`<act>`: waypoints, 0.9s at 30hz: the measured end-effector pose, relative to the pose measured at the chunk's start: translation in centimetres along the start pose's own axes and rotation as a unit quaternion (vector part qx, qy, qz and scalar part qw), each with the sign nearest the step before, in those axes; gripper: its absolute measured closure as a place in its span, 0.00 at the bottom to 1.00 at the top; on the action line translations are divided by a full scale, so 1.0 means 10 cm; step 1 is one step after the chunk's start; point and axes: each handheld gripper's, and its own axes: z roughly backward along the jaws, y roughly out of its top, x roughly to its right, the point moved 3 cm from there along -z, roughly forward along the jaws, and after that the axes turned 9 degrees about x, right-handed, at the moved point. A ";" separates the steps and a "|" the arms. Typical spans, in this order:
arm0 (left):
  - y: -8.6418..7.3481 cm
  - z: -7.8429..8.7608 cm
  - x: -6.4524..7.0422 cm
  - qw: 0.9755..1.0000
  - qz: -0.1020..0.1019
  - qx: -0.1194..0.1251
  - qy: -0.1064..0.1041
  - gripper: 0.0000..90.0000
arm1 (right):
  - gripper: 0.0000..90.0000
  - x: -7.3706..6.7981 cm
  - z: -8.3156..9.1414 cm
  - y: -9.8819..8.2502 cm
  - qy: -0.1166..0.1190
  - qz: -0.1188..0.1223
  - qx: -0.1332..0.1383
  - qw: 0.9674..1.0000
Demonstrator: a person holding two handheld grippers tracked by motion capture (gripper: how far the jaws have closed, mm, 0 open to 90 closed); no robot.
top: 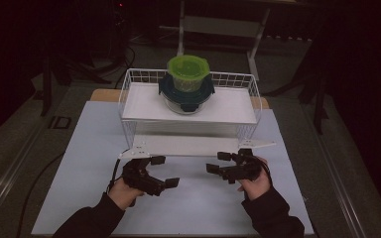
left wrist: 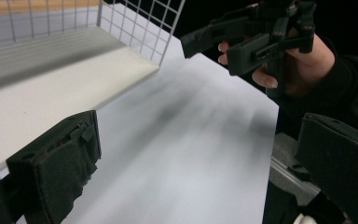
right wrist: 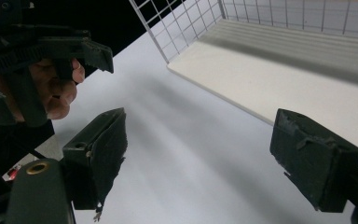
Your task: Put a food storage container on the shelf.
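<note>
A white wire basket [top: 129, 94] stands at the far edge of the surface [top: 79, 148], a white tray [top: 228, 106] inside it. On the tray's far middle sits a clear bowl with a dark blue lid [top: 186, 94], and a smaller container with a green lid [top: 188, 69] is stacked on top; their contents are too dim to make out. A white board [top: 193, 145] lies just in front of the basket. Near the board's front edge, the left tool [top: 164, 171] and right tool [top: 217, 162] hover, jaws spread, holding nothing.
</note>
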 end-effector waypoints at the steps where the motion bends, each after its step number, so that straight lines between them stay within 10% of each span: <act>1: -0.02 0.00 0.00 1.000 -0.002 -0.003 -0.001 0.00 | 0.20 0.01 0.01 -0.02 -0.001 -0.001 -0.001 1.000; 27: -0.43 0.14 -0.06 1.000 -0.010 -0.018 0.015 0.00 | 0.17 0.22 0.38 -0.41 -0.056 0.006 0.005 0.998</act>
